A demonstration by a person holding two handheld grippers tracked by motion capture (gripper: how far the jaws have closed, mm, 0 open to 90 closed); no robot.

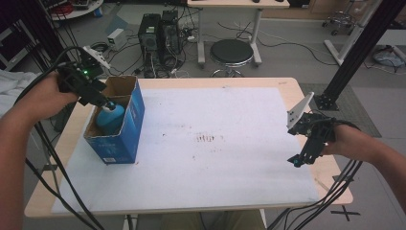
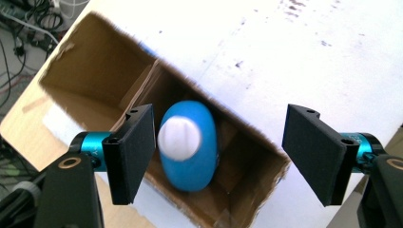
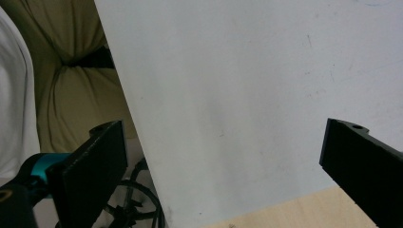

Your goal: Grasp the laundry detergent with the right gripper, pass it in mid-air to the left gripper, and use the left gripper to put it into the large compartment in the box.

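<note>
Blue bottle (image 2: 189,147) with white cap, upright inside open blue carton (image 1: 125,125), at 9 o'clock on white surface (image 1: 215,158). Directly beneath left hand-held gripper (image 2: 218,154), nearer its 9 o'clock jaw; jaws released, clear of bottle. Right hand-held gripper (image 1: 300,160) at 3 o'clock edge, spread wide, grasping nothing.

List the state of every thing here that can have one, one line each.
blue box: upright on the table, top flaps open, bottle inside.
blue bottle: standing in the box, white cap on, not gripped.
left gripper: open, jaws apart above the bottle, neither pad pressing on it.
right gripper: open, empty, over the table's right edge.
white sheet: flat on the table, faintly stained.
</note>
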